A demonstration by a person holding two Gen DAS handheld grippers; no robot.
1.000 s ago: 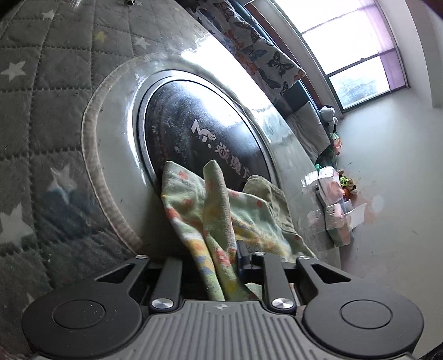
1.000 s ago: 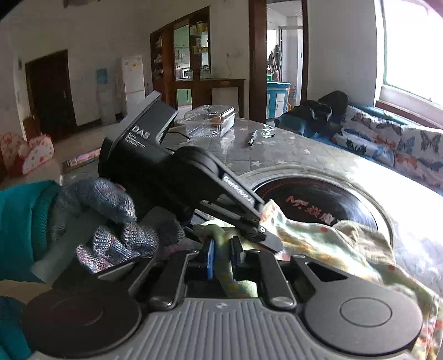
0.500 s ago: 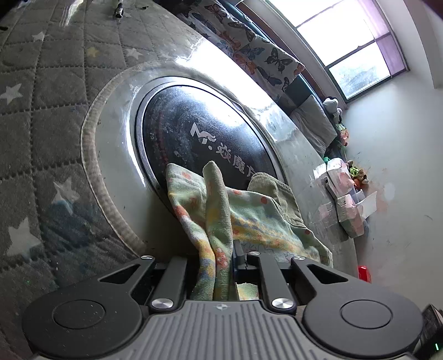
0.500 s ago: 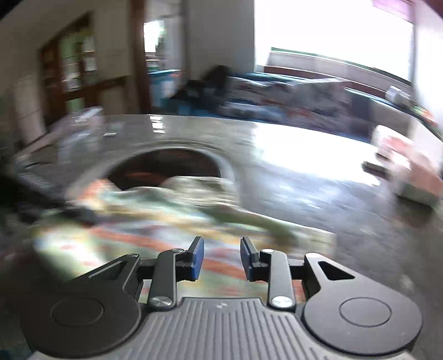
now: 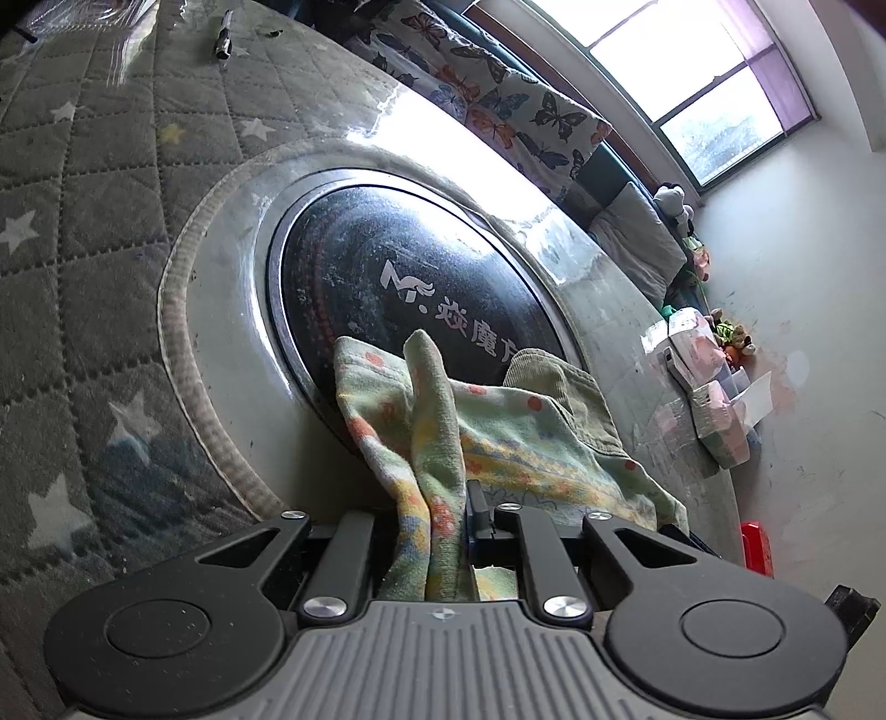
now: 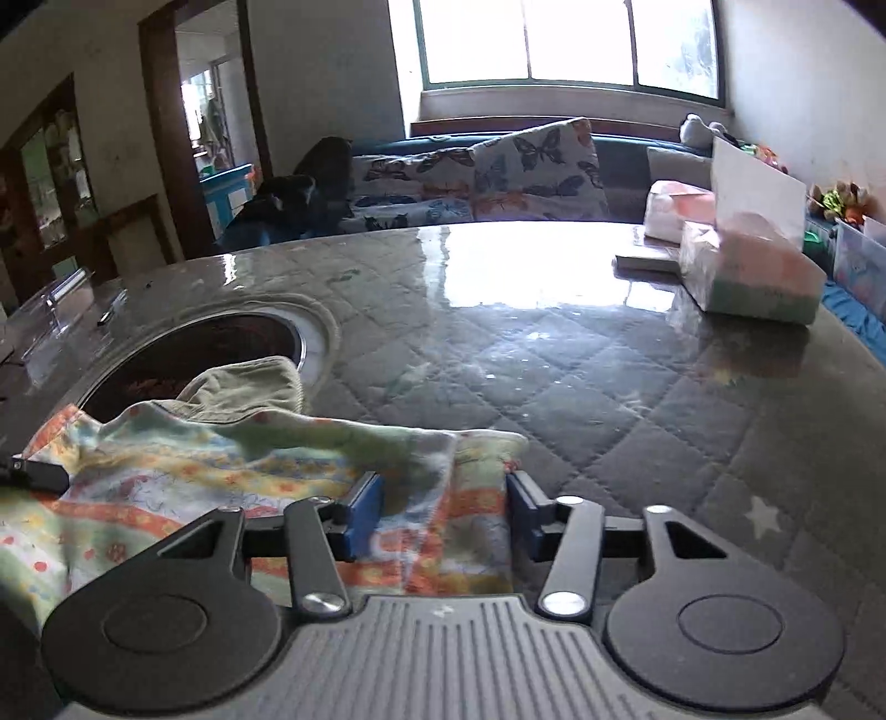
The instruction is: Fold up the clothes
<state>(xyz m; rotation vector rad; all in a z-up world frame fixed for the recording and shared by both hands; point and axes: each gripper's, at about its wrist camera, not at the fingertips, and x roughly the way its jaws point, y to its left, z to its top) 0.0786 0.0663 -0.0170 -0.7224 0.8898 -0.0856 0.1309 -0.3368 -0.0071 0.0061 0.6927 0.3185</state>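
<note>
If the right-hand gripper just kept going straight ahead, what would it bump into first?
The right gripper is open, with the edge of the patterned cloth already between its fingers, so it would likely push into that cloth first. Beyond it lies only the quilted table cover; how high the gripper sits is unclear.

Bright window (image 6: 565, 41) in the far wall, butterfly-print sofa (image 6: 498, 177) below it, white wall (image 5: 803, 266) beside it, dark wooden doorway (image 6: 210, 127) left of the sofa, glare on quilted star-patterned table (image 6: 554, 354) before it.
</note>
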